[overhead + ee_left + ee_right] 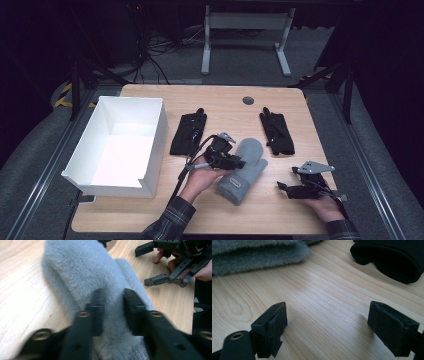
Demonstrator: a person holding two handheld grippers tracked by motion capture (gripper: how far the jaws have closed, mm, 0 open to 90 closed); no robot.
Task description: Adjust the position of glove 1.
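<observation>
Left gripper (112,302): my jaws part-open astride the grey mitten (85,270), no firm grip.
Right gripper (327,322): mine, wide open, empty, over table (324,290).

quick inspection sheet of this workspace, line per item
surface: light wooden table, bare in front.
job's things: grey mitten lying flat at centre.
clutter: two black gloves behind it; open white box at left.
grippers: left hand-held gripper over the mitten, jaws a little apart above the fur, not pinching; right hand-held gripper open on bare wood.
cables: black cable trailing from the left hand-held gripper.
surroundings: dark floor, white desk legs behind.
</observation>
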